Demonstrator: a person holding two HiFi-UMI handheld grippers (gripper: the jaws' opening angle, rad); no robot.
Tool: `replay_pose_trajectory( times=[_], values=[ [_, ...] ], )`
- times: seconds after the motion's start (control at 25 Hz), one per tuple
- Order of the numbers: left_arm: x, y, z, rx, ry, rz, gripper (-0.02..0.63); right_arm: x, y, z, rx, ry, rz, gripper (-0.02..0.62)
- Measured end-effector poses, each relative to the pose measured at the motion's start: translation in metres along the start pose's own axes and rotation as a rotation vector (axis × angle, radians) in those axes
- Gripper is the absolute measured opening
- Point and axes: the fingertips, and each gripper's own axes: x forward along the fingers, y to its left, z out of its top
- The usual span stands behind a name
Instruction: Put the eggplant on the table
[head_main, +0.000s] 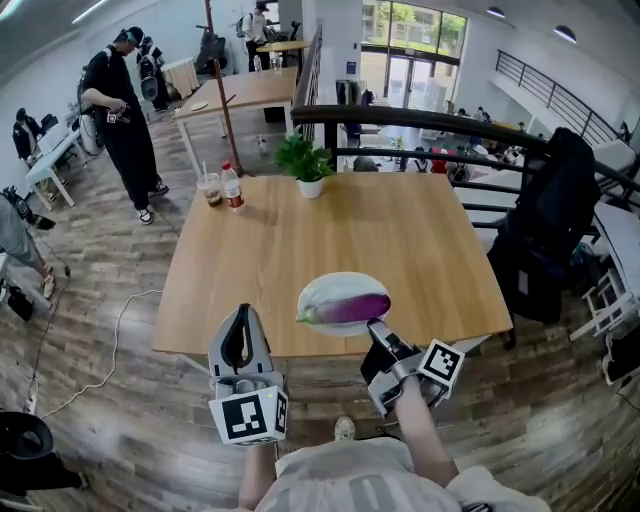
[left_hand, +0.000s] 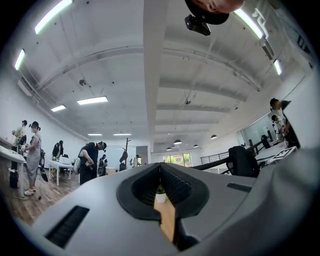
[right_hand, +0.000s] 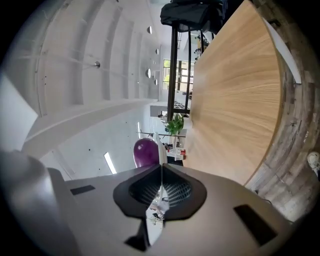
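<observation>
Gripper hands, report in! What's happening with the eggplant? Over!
Left gripper shut, empty. Right gripper shut on the plate rim. Eggplant lies on the plate, at the table near edge. Potted plant, bottle, cup far off.

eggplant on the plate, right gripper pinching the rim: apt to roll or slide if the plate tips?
Likely yes: the eggplant is rounded, looks glossy, and lies loose on a smooth white plate. The right gripper holds only one edge, so the plate may dip on the far side; keep it level.
</observation>
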Motion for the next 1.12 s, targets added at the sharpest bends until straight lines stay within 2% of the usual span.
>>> replay_pose_trajectory(
  times=[0.2, 0.44, 0.6, 0.88, 1.12],
  values=[
    [0.050, 0.004, -0.015, 0.006, 0.022, 0.045, 0.009, 0.050, -0.006, 0.032, 0.003, 0.042, 0.001, 0.025],
    [0.087, 0.005, -0.033, 0.013, 0.051, 0.045, 0.009, 0.089, -0.010, 0.055, -0.005, 0.046, 0.011, 0.025],
    [0.102, 0.002, -0.038, 0.006, 0.064, 0.028, 0.009, 0.099, -0.013, 0.065, 0.012, 0.022, 0.031, 0.025],
    [0.131, -0.004, -0.041, -0.020, 0.053, -0.029, 0.009, 0.104, -0.027, 0.073, -0.001, -0.018, -0.025, 0.025],
    [0.148, -0.010, -0.041, -0.020, 0.033, -0.061, 0.009, 0.110, -0.043, 0.077, 0.046, -0.038, -0.059, 0.025]
  ],
)
